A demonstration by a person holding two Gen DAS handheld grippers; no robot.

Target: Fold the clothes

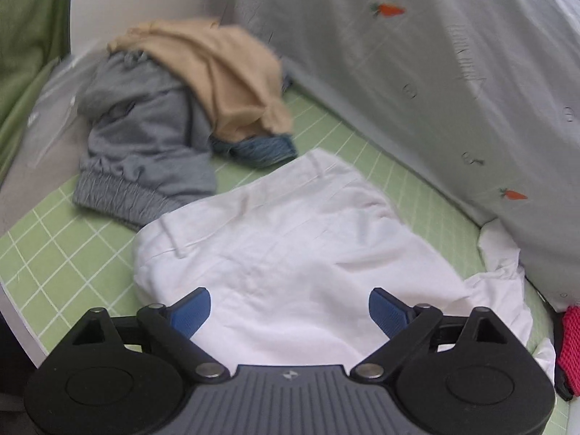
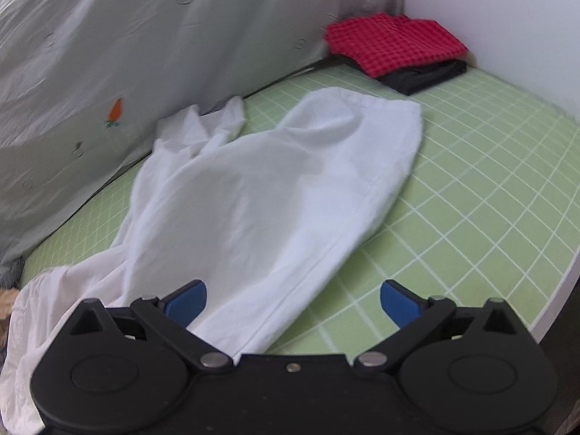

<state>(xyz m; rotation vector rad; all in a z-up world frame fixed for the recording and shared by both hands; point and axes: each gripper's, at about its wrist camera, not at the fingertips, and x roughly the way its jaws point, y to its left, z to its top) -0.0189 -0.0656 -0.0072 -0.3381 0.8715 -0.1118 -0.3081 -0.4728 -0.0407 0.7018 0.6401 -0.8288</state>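
On the green mat [image 2: 453,188] lie the white pants [image 1: 290,239], spread out long in the middle. The waist end is near the pile of clothes [image 1: 174,108], which sits at the far left of the pants. The leg ends point toward the folded red cloth [image 2: 391,41], which rests on a folded black cloth [image 2: 424,76] in the far corner past the pants. One leg is bunched up against the gray sheet [image 2: 108,65] behind the pants.

What could go wrong? The bunched leg may stay crumpled inside the fold, because it is not flat yet. The pants are thin, so a claw might pinch only the top layer, and the bottom layer would drag and twist. The waist could also bump the pile, since it is so close.

The left claw [image 1: 290,313] hangs low over the waist part of the pants, pointing at the pile. Its blue tips are spread wide and hold nothing. The right claw [image 2: 291,302] hangs low over the edge of a pant leg, pointing at the red cloth. It is spread wide too, with nothing in it.
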